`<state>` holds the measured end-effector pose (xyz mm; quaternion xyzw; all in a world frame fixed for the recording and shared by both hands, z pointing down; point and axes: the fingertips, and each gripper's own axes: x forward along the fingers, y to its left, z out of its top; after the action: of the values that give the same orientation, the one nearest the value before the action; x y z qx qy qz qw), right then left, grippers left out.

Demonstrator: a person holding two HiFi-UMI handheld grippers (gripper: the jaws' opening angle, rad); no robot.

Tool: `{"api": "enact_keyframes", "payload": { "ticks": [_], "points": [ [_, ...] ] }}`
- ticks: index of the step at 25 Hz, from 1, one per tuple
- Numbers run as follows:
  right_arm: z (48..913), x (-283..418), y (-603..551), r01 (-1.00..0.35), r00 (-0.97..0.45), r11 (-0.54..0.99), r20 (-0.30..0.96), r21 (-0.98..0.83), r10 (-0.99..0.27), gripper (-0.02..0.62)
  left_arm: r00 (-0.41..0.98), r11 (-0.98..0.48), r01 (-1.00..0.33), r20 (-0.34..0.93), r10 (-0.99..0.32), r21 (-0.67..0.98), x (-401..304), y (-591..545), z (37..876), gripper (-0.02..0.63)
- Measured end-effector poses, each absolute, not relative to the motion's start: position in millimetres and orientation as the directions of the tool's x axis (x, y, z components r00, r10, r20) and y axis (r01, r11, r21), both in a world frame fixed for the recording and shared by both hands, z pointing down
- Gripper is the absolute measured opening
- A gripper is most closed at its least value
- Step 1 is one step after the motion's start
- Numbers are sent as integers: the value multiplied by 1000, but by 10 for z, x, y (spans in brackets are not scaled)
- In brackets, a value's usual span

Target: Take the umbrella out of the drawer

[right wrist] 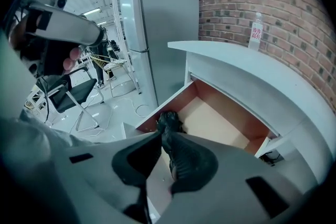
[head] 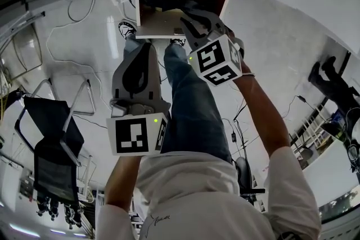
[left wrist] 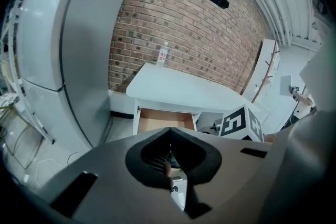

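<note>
A black folded umbrella (right wrist: 168,121) lies in the near left corner of the open wooden drawer (right wrist: 220,118), close against its side wall. My right gripper (right wrist: 161,135) hangs just above and short of it, its jaws a narrow gap apart with nothing between them. In the head view the right gripper (head: 189,19) is over the drawer's white front (head: 160,26); the inside is too dark to make out the umbrella. My left gripper (head: 143,49) stays back over the person's legs, shut and empty. In the left gripper view, its tips (left wrist: 170,131) point at the drawer (left wrist: 163,119).
The drawer belongs to a white table (right wrist: 252,68) against a brick wall, with a clear bottle (right wrist: 255,31) on top. A tall grey cabinet (right wrist: 168,18) stands left of the table. A black chair (head: 50,137) and loose cables (head: 73,59) are on the floor to the left.
</note>
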<state>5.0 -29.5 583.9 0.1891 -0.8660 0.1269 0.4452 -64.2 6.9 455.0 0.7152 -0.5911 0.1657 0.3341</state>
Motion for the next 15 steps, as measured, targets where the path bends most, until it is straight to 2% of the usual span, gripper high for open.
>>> {"api": "enact_keyframes", "payload": {
  "ticks": [15],
  "points": [
    [6552, 23, -370, -377, -404, 926, 900, 1, -165, 121, 253, -58, -948, 636, -729, 312, -724, 61, 4710, 17]
  ]
}}
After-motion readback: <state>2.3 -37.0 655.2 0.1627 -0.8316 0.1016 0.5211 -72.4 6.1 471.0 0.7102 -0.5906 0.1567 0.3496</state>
